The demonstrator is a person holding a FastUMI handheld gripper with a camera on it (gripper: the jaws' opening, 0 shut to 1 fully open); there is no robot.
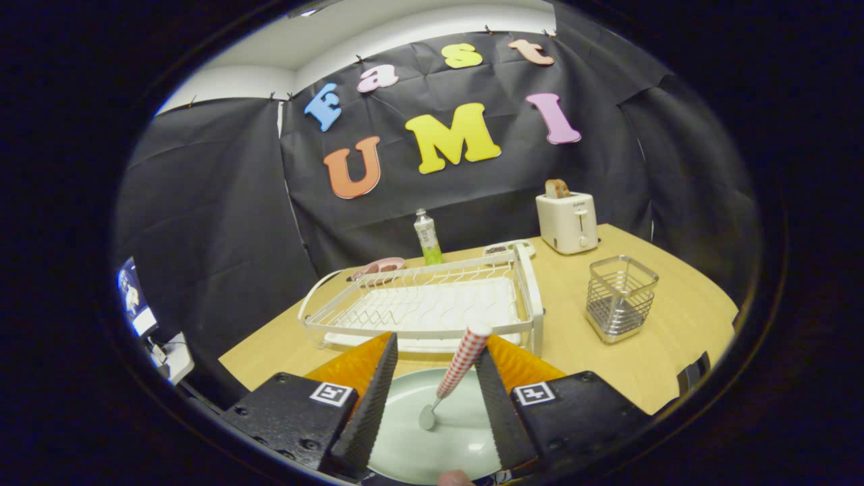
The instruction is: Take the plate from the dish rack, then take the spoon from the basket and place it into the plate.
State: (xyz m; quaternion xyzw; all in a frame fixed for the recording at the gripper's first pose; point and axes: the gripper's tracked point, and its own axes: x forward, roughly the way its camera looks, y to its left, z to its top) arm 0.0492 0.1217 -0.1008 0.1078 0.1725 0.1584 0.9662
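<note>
The gripper point(432, 388) stands with jaws released around the spoon point(453, 375), whose bowl rests on the plate point(445, 445), so only backing away seems left

A pale green plate point(445, 439) holds a spoon point(453, 372) with a red-and-white checked handle and silver bowl. Beyond, a white dish rack point(432, 304), silver wire basket point(619, 298), cream toaster point(567, 221), green-bottomed bottle point(427, 237), light wooden table point(648, 351).
</note>
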